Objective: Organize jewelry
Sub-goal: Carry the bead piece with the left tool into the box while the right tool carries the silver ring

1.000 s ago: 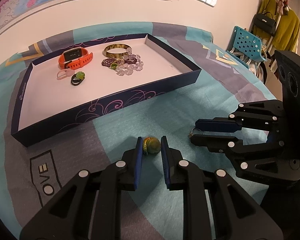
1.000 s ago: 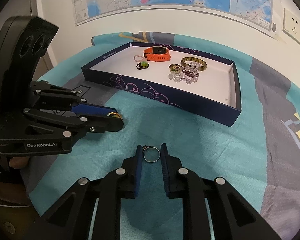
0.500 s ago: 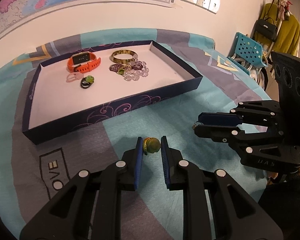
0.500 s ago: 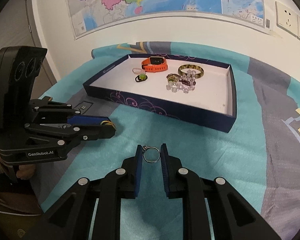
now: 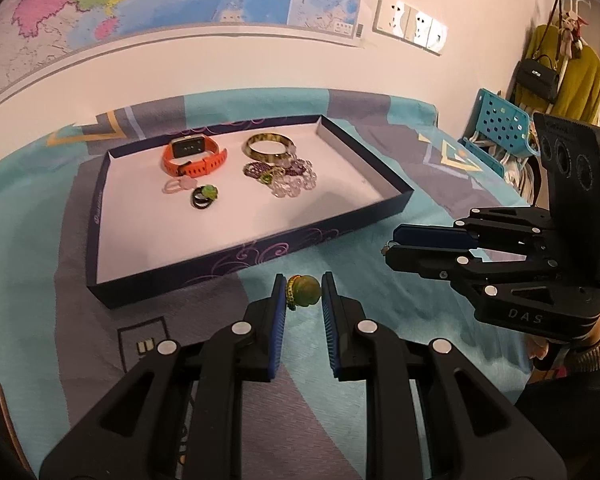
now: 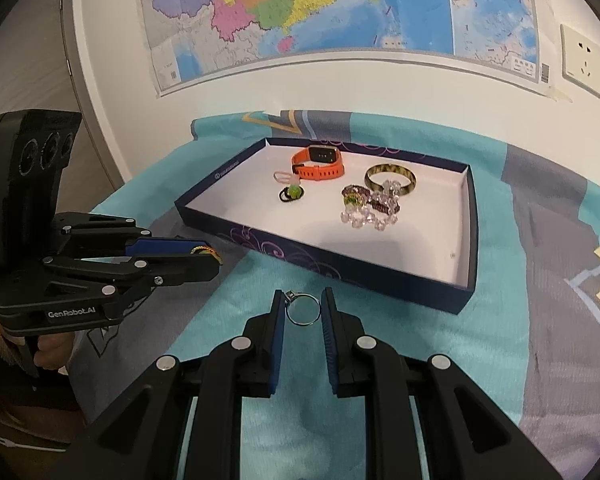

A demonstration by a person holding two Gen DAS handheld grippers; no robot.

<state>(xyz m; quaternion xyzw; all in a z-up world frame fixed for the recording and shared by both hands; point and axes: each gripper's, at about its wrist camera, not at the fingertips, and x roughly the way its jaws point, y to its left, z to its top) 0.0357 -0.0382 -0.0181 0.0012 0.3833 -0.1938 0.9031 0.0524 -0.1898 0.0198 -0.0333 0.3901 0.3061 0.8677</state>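
The left gripper (image 5: 303, 295) grasps a green bead ring (image 5: 302, 291), the right gripper (image 6: 302, 308) a silver ring (image 6: 303, 310), both near the tray's (image 5: 236, 258) near wall.

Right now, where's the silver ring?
Silver ring is pinched in the right gripper, above the teal cloth, just short of the tray's near wall.

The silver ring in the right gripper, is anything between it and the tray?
Only the tray's own near wall rises between the silver ring, pinched in the right gripper, and the white tray floor. The cloth before it looks bare, and open floor lies behind that wall.
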